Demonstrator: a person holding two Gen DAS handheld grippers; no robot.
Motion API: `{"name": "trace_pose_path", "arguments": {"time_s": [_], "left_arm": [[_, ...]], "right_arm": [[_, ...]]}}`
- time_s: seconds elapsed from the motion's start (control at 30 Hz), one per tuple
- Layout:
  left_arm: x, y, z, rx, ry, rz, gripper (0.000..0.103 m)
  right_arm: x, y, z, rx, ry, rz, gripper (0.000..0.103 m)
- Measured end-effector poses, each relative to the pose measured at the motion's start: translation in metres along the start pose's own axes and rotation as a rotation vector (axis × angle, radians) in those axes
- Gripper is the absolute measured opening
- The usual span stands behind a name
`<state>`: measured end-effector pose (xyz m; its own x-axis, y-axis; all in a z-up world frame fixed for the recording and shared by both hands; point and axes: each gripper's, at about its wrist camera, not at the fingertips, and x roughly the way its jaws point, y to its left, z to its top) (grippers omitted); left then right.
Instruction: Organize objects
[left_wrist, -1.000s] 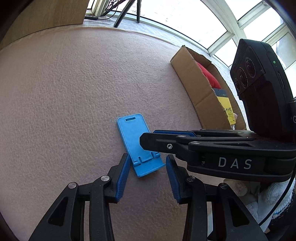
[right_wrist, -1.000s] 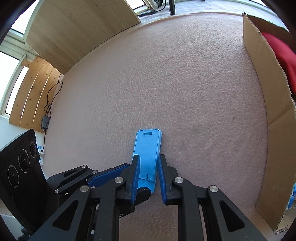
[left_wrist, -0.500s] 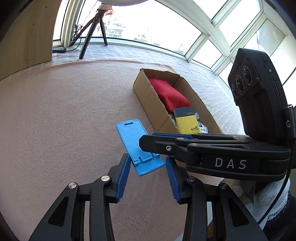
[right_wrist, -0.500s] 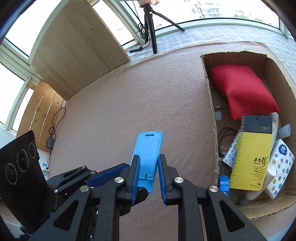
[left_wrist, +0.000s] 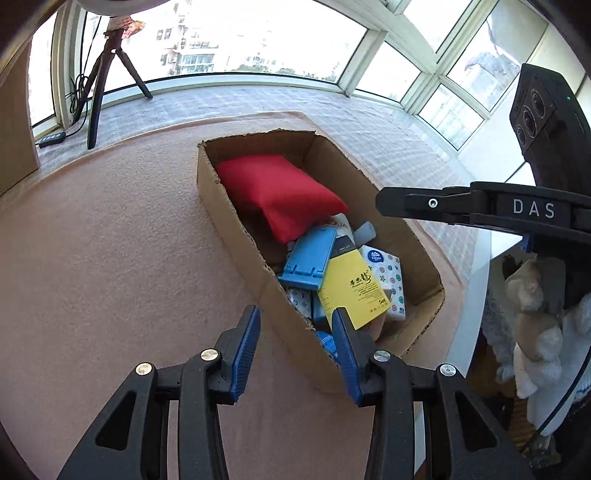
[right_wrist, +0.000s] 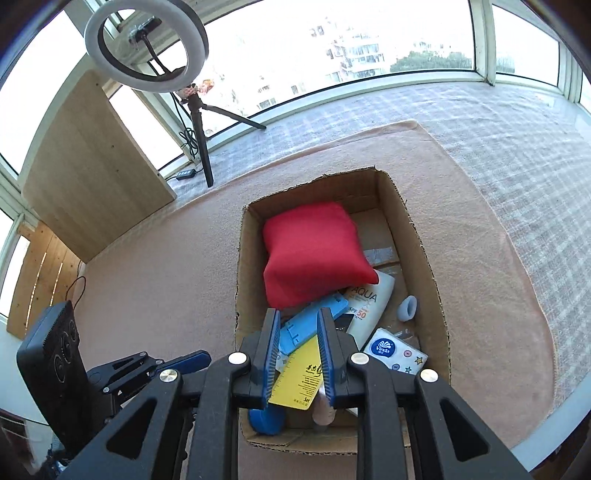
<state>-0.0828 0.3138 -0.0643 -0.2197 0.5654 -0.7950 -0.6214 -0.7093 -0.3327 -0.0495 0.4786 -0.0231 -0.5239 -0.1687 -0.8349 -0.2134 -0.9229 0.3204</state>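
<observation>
A blue phone stand (left_wrist: 310, 258) lies inside the open cardboard box (left_wrist: 229, 221), resting on a yellow booklet (left_wrist: 351, 288) and against a red cushion (left_wrist: 277, 192). My left gripper (left_wrist: 295, 314) stands open with nothing in it, over the box's near left wall. In the right wrist view my right gripper (right_wrist: 298, 314) hovers above the box (right_wrist: 240, 277), slightly open and holding nothing. The stand (right_wrist: 295, 332) shows through its gap, lying below on the booklet (right_wrist: 295, 376). The cushion (right_wrist: 314, 251) fills the far half of the box.
The box also holds a sunscreen tube (right_wrist: 369, 306) and a tissue pack (right_wrist: 395, 354). It sits on a pink carpet (left_wrist: 110, 258). A ring light on a tripod (right_wrist: 147, 48), a wooden panel (right_wrist: 92, 166) and windows lie beyond. A gloved hand (left_wrist: 535, 314) holds the right gripper.
Both grippers rose and swung over the box. The right gripper carried the blue stand off the carpet and let go of it; it now lies in the box.
</observation>
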Motion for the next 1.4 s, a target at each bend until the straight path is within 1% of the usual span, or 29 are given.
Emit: {"name": "trace_pose_path", "arguments": {"time_s": [0.03,0.07,0.1,0.13,0.2,0.27,0.3,0.37,0.4,0.43,0.47,0.53,0.63,0.7,0.73,0.77,0.87,1.0,1.2,1.3,1.4], "left_arm": [[-0.008,0.006,-0.011,0.001,-0.004,0.028,0.043],[-0.016,0.015,-0.019,-0.013,0.004,0.046,0.044],[-0.023,0.023,-0.024,-0.033,0.0,0.065,0.044],[-0.034,0.035,-0.032,-0.052,-0.013,0.086,0.047],[-0.05,0.051,-0.034,-0.081,-0.034,0.142,0.053],[-0.062,0.063,-0.035,-0.099,-0.054,0.187,0.066],[-0.068,0.07,-0.036,-0.124,-0.064,0.195,0.07],[-0.081,0.082,-0.037,-0.177,-0.092,0.221,0.082],[-0.09,0.085,-0.04,-0.195,-0.105,0.238,0.085],[-0.095,0.088,-0.041,-0.207,-0.112,0.257,0.09],[-0.103,0.093,-0.044,-0.223,-0.129,0.272,0.091],[-0.12,0.1,-0.049,-0.249,-0.166,0.302,0.092],[-0.14,0.112,-0.057,-0.277,-0.177,0.333,0.094],[-0.152,0.12,-0.064,-0.29,-0.185,0.384,0.098],[-0.159,0.124,-0.067,-0.294,-0.184,0.407,0.102],[-0.165,0.129,-0.071,-0.305,-0.189,0.421,0.102],[-0.185,0.143,-0.082,-0.344,-0.206,0.443,0.102],[-0.206,0.161,-0.096,-0.381,-0.195,0.483,0.102],[-0.229,0.176,-0.118,-0.398,-0.198,0.491,0.102],[-0.239,0.18,-0.131,-0.402,-0.208,0.489,0.102],[-0.246,0.183,-0.14,-0.399,-0.204,0.509,0.102]], "right_arm": [[-0.004,0.002,-0.005,-0.013,0.0,-0.001,0.02],[-0.007,0.005,-0.009,-0.039,-0.001,-0.013,0.02],[-0.009,0.01,-0.012,-0.072,-0.001,-0.029,0.02],[-0.01,0.015,-0.014,-0.091,0.002,-0.035,0.02],[-0.009,0.023,-0.018,-0.096,0.008,-0.002,0.023],[-0.006,0.035,-0.019,-0.102,0.004,0.005,0.03],[-0.003,0.043,-0.02,-0.113,0.005,0.011,0.031],[0.003,0.061,-0.023,-0.131,0.011,0.026,0.036],[0.006,0.069,-0.025,-0.135,0.015,0.03,0.039],[0.009,0.079,-0.028,-0.141,0.021,0.038,0.045],[0.013,0.088,-0.03,-0.15,0.025,0.041,0.049],[0.017,0.107,-0.036,-0.169,0.027,0.047,0.05],[0.024,0.133,-0.043,-0.195,0.043,0.057,0.051],[0.028,0.15,-0.049,-0.223,0.045,0.053,0.051],[0.03,0.158,-0.052,-0.234,0.045,0.047,0.051],[0.031,0.166,-0.055,-0.243,0.046,0.045,0.051],[0.035,0.186,-0.063,-0.257,0.049,0.058,0.051],[0.036,0.21,-0.071,-0.276,0.044,0.067,0.051],[0.036,0.238,-0.079,-0.299,0.016,0.055,0.051],[0.039,0.248,-0.085,-0.3,0.02,0.058,0.051],[0.041,0.255,-0.092,-0.306,0.014,0.044,0.051]]}}
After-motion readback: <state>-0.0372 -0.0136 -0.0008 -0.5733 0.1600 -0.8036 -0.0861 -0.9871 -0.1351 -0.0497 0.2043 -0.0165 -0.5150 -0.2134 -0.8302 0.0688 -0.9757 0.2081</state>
